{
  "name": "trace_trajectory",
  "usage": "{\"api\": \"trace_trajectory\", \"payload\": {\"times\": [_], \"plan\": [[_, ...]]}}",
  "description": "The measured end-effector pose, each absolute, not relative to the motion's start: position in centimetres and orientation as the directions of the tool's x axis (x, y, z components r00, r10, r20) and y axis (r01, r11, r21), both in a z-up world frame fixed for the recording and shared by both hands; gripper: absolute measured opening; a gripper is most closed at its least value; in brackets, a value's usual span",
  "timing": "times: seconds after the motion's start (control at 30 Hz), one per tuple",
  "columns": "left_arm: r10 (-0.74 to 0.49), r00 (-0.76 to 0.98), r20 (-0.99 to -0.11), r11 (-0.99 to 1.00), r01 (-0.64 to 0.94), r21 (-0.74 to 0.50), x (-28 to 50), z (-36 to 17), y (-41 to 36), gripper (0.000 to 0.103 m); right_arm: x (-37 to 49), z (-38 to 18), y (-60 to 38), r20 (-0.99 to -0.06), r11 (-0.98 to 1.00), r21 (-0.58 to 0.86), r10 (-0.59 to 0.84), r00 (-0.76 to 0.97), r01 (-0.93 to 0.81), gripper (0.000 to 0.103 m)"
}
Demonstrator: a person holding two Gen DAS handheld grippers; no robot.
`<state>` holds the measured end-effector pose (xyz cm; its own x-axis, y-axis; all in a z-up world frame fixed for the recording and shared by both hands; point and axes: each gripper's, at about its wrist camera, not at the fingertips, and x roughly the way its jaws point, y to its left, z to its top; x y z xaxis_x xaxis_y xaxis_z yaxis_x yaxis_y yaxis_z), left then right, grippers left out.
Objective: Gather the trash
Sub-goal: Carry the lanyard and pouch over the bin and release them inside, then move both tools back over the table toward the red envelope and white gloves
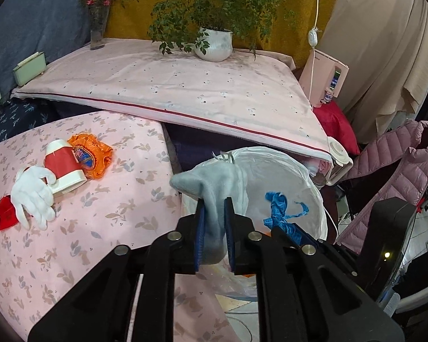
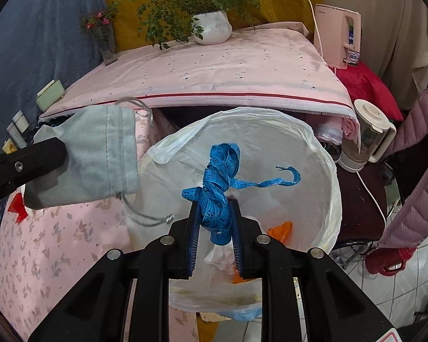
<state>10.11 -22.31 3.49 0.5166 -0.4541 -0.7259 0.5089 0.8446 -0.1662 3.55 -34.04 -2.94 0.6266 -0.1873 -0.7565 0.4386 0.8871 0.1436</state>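
Observation:
My left gripper [image 1: 214, 208] is shut on a grey drawstring pouch [image 1: 211, 193] and holds it at the left rim of the white-lined trash bin [image 1: 305, 179]. The pouch also shows in the right wrist view [image 2: 94, 154], with the left gripper [image 2: 62, 154] beside it. My right gripper [image 2: 214, 208] is shut on a tangled blue tape measure [image 2: 218, 182] and holds it over the open bin [image 2: 325, 171]. Orange scraps [image 2: 279, 229] lie in the bin. On the pink floral table [image 1: 71, 242] lie a red-and-white paper cup [image 1: 64, 168], an orange wrapper [image 1: 91, 158], a white glove [image 1: 32, 196] and a red ribbon [image 1: 4, 212].
Behind the bin stands a higher table with a pink cloth [image 1: 185, 91], a potted plant [image 1: 214, 44] and a flower vase [image 1: 98, 31]. A pink water dispenser [image 1: 326, 78], a blender jug [image 2: 369, 134] and a pink jacket [image 1: 396, 171] are at the right.

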Motion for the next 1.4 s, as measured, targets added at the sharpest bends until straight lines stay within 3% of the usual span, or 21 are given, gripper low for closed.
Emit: {"api": "trace_trajectory", "payload": {"times": [0.07, 0.23, 0.73, 1.4], "plan": [[-0.444, 0.521, -0.729, 0.851, 0.5, -0.161, 10.2, 3.3, -22.3, 0.029, 3.3, -3.0, -34.4, -0.754, 0.882, 0.153, -0.188, 0.63, 0.446, 0.023], [-0.426, 0.535, -0.729, 0.863, 0.483, -0.15, 10.3, 3.0, -21.6, 0.037, 3.1, -2.7, -34.3, -0.746, 0.882, 0.148, -0.197, 0.636, 0.447, 0.038], [-0.376, 0.563, -0.736, 0.896, 0.423, -0.134, 11.0, 2.4, -18.0, 0.038, 3.8, -1.8, -31.7, -0.737, 0.908, 0.137, -0.174, 0.653, 0.397, 0.045], [-0.295, 0.588, -0.754, 0.945, 0.295, -0.139, 12.9, 0.8, -10.9, 0.038, 6.0, -1.2, -26.0, -0.741, 0.945, 0.119, -0.12, 0.661, 0.305, 0.045]]}}
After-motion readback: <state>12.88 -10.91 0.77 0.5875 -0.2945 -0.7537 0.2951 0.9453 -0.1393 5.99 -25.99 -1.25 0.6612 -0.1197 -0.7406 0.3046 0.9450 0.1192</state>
